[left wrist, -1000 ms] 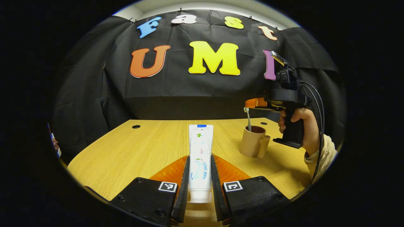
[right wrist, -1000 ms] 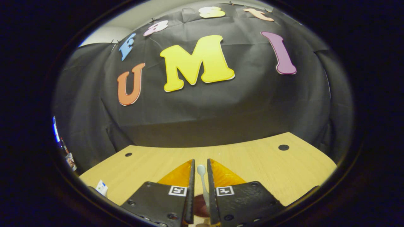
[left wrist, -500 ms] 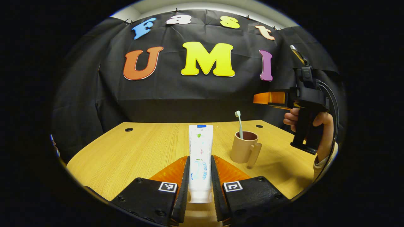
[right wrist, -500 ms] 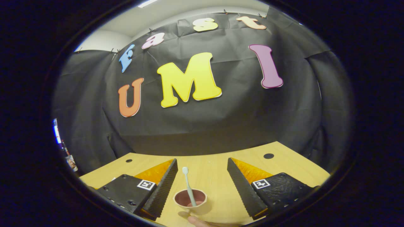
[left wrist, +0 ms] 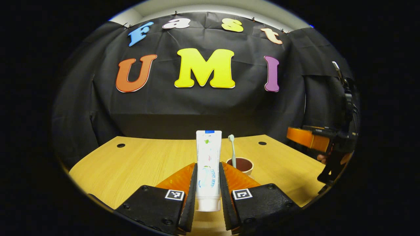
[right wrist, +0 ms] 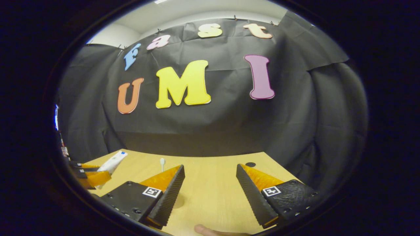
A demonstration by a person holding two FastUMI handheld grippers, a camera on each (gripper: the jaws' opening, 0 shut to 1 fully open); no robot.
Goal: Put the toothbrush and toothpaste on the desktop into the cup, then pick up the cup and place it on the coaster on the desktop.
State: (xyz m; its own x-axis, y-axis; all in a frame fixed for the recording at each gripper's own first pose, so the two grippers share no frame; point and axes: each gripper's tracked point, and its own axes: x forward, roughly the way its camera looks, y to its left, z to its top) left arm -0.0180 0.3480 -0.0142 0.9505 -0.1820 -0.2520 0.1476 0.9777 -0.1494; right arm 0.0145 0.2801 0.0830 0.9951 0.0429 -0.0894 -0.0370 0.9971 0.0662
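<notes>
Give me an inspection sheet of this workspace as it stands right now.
Surface: light wooden desktop with round cable holes.
Job's things: white toothpaste tube upright between the left gripper's fingers; pale toothbrush standing head-up in the tan cup; coaster not made out.
Clutter: nothing seen.
Grippers: left gripper shut on the tube, near the cup; right gripper open, holding nothing, off to the side.
Cables: black leads at the right gripper's handle.
Surroundings: black cloth booth wall, pale ceiling above.
</notes>
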